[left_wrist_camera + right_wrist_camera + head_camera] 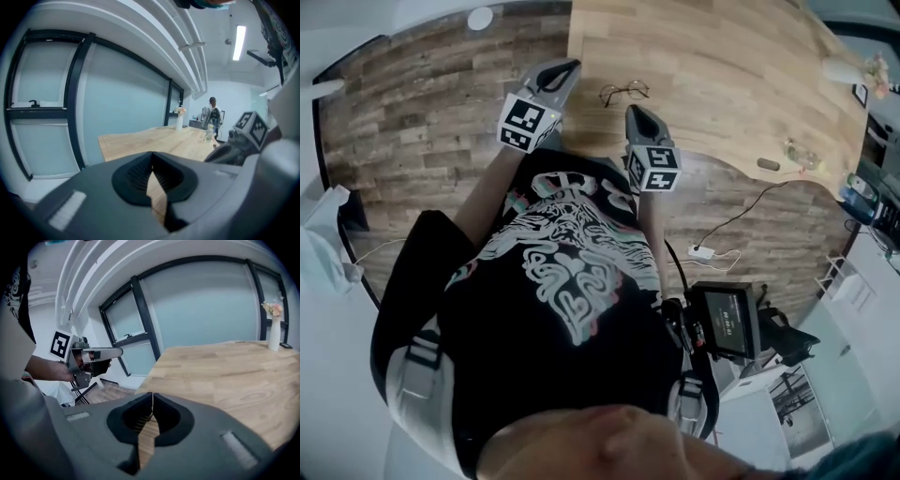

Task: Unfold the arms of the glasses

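Approach step, nothing gripped. My left claw (569, 67) pressed together, empty. My right claw (636, 112) all but together, empty. Glasses (624, 92) on table (722, 56), top centre, between both tips. Next, likely: open claws, pin frame, swing out one arm gently.

Thin wire-rimmed glasses (624, 92) with round lenses are being seen lying flat on the wooden table (722, 56), close to its near edge.

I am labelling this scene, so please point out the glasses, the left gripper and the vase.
glasses (624, 91), head view, on the bridge between the lenses.
left gripper (569, 67), head view, between its closed fingertips.
vase (274, 336), right gripper view, on its white body.
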Motion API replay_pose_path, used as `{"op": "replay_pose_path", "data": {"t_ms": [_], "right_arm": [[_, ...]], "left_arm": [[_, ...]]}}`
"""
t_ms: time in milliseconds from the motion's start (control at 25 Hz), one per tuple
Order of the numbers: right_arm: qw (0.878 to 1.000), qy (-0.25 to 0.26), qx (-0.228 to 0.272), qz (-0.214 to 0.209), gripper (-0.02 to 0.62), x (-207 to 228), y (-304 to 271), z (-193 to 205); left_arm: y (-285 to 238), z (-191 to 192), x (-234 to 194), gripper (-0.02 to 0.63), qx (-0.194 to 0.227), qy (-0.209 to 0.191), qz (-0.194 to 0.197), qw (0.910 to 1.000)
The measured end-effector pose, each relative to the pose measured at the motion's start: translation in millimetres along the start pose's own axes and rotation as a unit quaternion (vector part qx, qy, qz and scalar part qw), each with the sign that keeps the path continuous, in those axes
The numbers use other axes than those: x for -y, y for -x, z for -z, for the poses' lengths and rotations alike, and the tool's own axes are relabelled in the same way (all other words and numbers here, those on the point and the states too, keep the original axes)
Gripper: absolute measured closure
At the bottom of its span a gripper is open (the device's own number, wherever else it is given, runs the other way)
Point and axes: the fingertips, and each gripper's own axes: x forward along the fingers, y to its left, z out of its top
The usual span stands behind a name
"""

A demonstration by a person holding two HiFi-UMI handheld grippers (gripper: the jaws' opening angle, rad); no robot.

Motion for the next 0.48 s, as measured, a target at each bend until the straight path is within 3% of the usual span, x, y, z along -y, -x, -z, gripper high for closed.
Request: {"op": "replay_pose_path", "data": {"t_ms": [160, 480], "right_arm": [[0.999, 0.012, -0.039, -0.019, 0.558, -3, -19, 16], [0.992, 0.012, -0.123, -0.008, 0.558, -4, -53, 56]], "left_arm": [[-6, 14, 2, 0.617, -0.025, 0.002, -0.003, 0.9997], [-24, 40, -2, 0.617, -0.045, -0.001, 0.002, 0.999]]}}
